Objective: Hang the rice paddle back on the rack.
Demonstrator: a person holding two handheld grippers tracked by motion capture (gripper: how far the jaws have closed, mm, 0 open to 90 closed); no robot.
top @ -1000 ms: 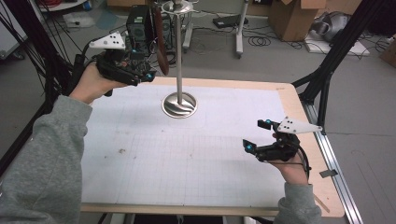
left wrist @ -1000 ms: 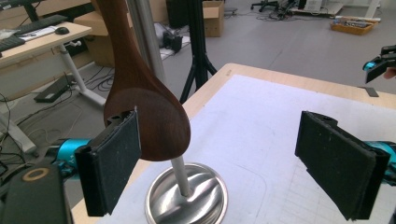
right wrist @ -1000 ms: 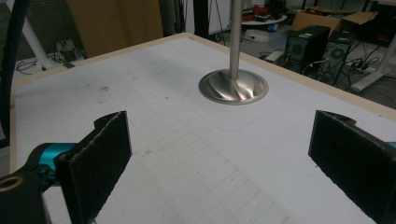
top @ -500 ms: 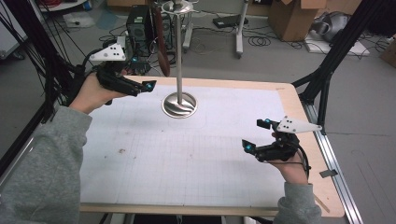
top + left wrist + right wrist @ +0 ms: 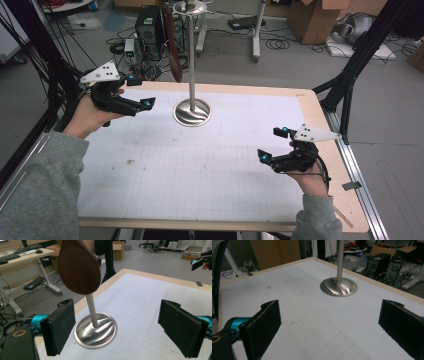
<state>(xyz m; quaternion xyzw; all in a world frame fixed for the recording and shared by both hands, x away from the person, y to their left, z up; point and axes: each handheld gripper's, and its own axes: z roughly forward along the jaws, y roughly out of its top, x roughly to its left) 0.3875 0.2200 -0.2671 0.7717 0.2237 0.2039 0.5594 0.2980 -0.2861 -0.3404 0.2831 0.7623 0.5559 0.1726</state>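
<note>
No writing can be read on anything. The worktop (image 5: 200,170) is a white gridded mat on a pale wooden board, with grey floor, cables, cardboard boxes and a computer tower (image 5: 149,27) beyond its far edge. The steel stand (image 5: 192,111) sits near the far edge; a wooden spoon (image 5: 79,266) hangs from it. The left tongs (image 5: 139,92) stand apart beside the stand, and the right tongs (image 5: 272,144) stand apart near the right edge, both empty

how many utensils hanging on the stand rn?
1. A wooden spoon hangs from the top of the metal stand, on its left side in the high view, bowl down, above the table's far edge. More could be hidden behind the pole.
</note>
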